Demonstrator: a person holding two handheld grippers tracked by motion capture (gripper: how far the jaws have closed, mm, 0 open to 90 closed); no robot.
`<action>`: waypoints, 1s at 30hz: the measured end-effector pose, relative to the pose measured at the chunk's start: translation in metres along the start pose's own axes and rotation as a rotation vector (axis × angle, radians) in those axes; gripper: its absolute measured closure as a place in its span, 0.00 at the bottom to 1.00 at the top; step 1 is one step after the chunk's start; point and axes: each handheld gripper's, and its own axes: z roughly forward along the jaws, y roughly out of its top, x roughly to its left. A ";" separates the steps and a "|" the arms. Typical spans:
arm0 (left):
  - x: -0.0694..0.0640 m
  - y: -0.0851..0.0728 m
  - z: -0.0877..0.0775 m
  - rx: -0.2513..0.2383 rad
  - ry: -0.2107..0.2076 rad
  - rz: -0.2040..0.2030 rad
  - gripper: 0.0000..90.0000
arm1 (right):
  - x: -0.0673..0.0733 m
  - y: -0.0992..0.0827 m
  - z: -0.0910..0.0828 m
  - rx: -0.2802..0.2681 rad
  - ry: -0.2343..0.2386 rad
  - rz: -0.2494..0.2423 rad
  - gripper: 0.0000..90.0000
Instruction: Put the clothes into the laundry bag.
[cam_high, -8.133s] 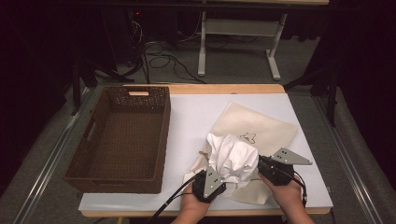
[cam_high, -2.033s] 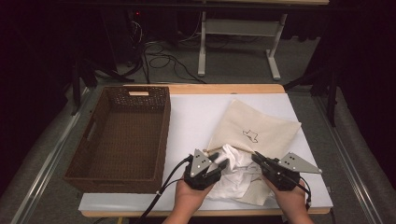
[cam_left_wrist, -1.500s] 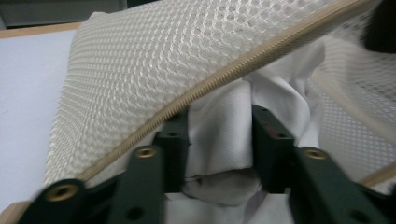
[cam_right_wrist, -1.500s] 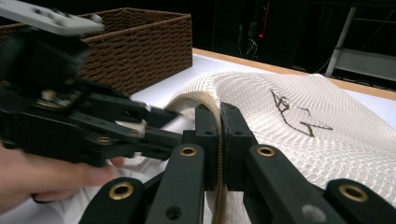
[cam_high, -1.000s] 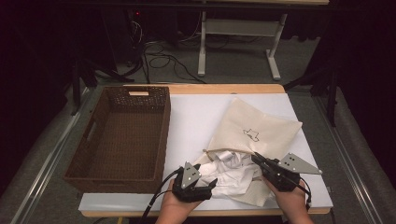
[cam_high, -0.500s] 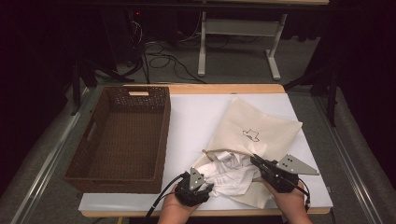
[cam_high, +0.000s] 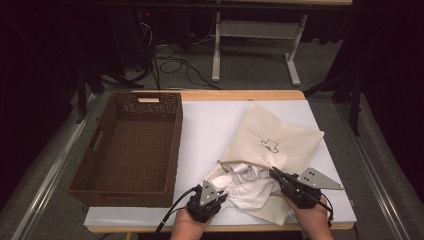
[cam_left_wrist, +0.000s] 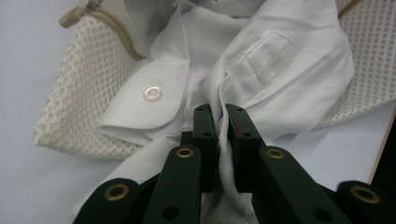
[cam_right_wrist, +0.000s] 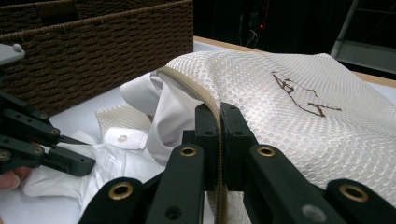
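Note:
A cream mesh bag (cam_high: 280, 135) with a dark logo lies on the right of the white table (cam_high: 210, 125). A white shirt (cam_high: 247, 185) spills from its near opening. My left gripper (cam_high: 223, 192) sits at the near edge; its jaws have just been closing and are now shut on a fold of the shirt (cam_left_wrist: 280, 70), seen up close in the left gripper view (cam_left_wrist: 220, 112). The bag's mesh (cam_left_wrist: 70, 107) lies under the shirt there. My right gripper (cam_high: 273, 173) is shut on the bag's zipper edge (cam_right_wrist: 303, 126), pinched between its jaws (cam_right_wrist: 217, 109), with the shirt (cam_right_wrist: 173, 121) just beyond.
A brown wicker basket (cam_high: 127, 189) stands on the left of the table, its wall (cam_right_wrist: 93, 56) close behind the shirt in the right gripper view. Table legs and cables lie on the dark floor beyond the far edge.
The left gripper's jaws have closed onto a fold of the shirt, and that hand has slid a little toward the near edge. The right gripper has held still on the bag.

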 end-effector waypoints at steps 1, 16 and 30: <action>-0.001 0.000 0.000 -0.005 0.004 -0.002 0.93 | 0.000 0.000 0.000 0.000 0.000 0.001 0.99; -0.005 0.017 0.006 -0.068 0.016 -0.002 0.94 | 0.000 0.001 0.001 -0.005 0.003 0.010 0.98; -0.009 0.045 0.035 -0.131 0.033 -0.046 0.94 | -0.002 0.004 0.001 -0.013 0.007 0.014 0.98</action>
